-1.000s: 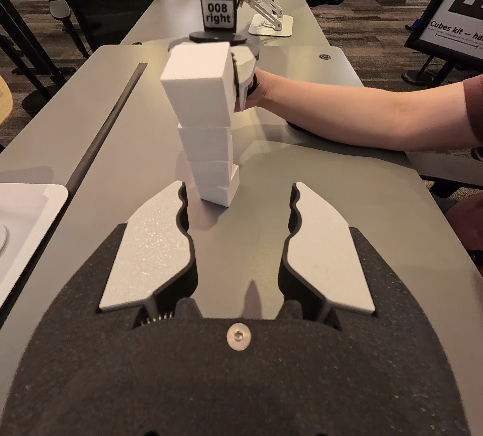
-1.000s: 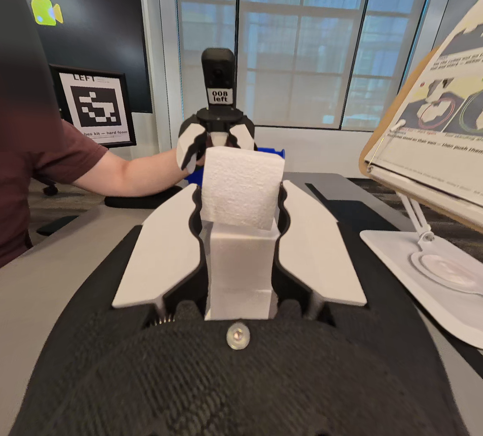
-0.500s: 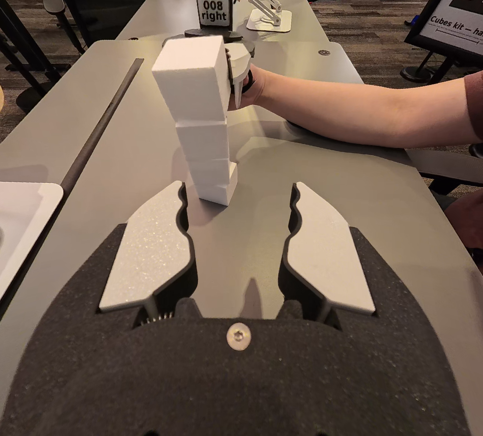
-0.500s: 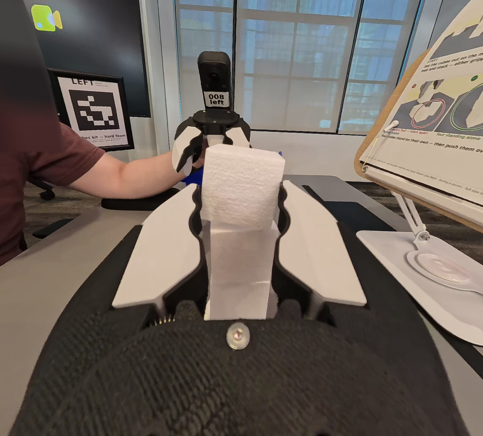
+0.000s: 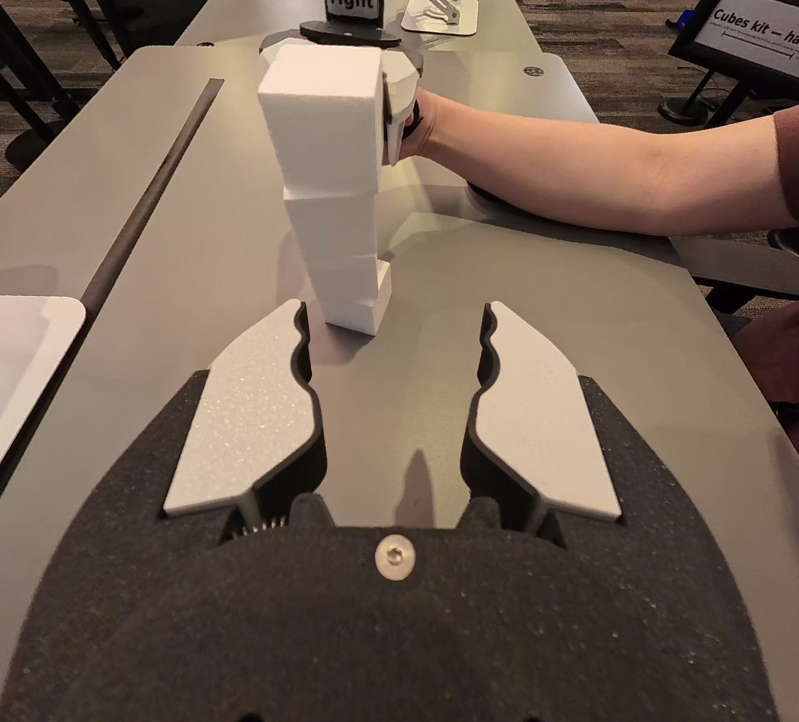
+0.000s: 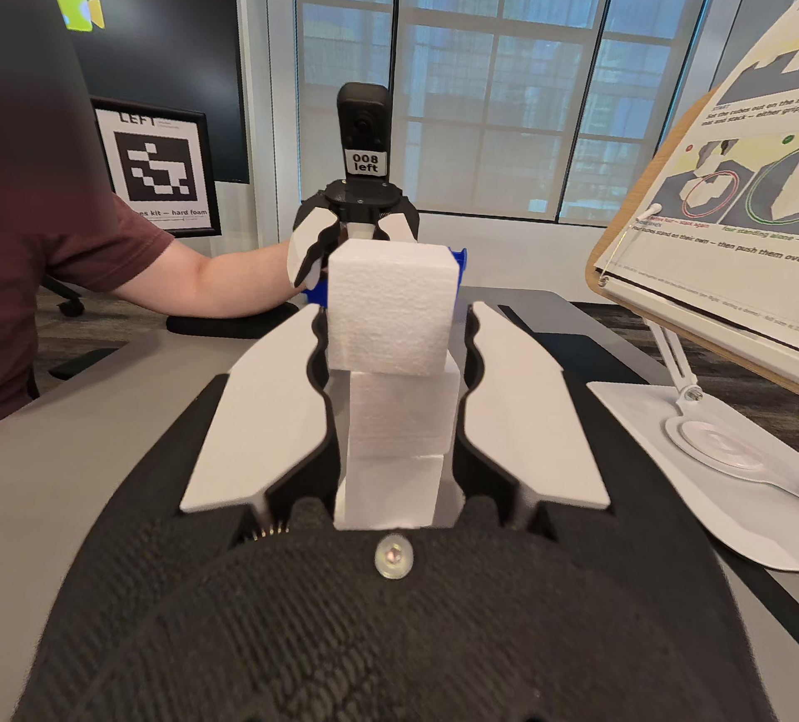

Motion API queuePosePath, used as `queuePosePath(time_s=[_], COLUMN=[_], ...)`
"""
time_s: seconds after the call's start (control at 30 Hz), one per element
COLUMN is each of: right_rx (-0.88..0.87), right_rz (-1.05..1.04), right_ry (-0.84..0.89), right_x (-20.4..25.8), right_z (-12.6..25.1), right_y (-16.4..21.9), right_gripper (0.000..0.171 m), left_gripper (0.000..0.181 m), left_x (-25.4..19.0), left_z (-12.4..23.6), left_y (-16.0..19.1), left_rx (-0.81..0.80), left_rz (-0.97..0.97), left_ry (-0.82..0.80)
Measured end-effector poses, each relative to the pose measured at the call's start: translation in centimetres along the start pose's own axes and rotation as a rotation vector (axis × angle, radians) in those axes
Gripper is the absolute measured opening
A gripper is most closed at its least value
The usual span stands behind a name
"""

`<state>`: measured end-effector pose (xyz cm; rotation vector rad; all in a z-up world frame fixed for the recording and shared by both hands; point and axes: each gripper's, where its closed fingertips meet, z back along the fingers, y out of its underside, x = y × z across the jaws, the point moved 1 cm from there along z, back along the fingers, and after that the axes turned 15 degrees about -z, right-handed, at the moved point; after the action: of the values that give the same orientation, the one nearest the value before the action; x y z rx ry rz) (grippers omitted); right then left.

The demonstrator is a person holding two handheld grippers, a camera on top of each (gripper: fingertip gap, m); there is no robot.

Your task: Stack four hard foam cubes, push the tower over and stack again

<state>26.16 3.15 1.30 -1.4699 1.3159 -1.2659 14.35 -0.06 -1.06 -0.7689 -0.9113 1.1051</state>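
Observation:
A tower [image 5: 337,234] of white foam cubes stands on the grey table [image 5: 173,355]; the lower cubes sit slightly offset. The top cube [image 5: 322,117] rests level on the tower. My right gripper [image 6: 395,307] is shut on this top cube [image 6: 389,303], with a finger [image 5: 400,95] on each side of it. My left gripper [image 5: 395,312] is open and empty, low over the table just in front of the tower's base. It also shows in the right wrist view [image 6: 352,242], behind the tower.
A person's forearm [image 5: 562,182] reaches in from the right behind the tower. A white stand base [image 5: 30,355] lies at the left edge, beside a black strip [image 5: 147,199]. A document stand [image 6: 713,182] is on the right, and a blue bin [image 6: 458,264] is behind the tower.
The top cube was tilted over the tower; it now sits level on the cube below. The right gripper has lowered with it. The left gripper stays open.

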Motion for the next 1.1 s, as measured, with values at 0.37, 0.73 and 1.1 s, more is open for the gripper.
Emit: queuePosePath(time_s=[0.37,0.73,1.1], right_rx=[0.018,0.138,0.494], right_rz=[0.024,0.027,-0.079], right_ry=[0.033,0.302,0.907], right_x=[-0.1,1.6,-3.5], right_z=[-0.2,3.8,14.3], right_y=[-0.1,-4.7,-6.9], right_gripper=[0.065,0.059,0.001], left_gripper=[0.076,0.076,0.069], left_x=[-0.3,0.2,1.8], left_z=[-0.3,-0.6,-3.1], left_y=[0.2,1.0,3.7], left_rx=[0.017,0.036,0.117], left_rz=[-0.001,0.020,0.077], left_ry=[0.017,0.007,-0.061])
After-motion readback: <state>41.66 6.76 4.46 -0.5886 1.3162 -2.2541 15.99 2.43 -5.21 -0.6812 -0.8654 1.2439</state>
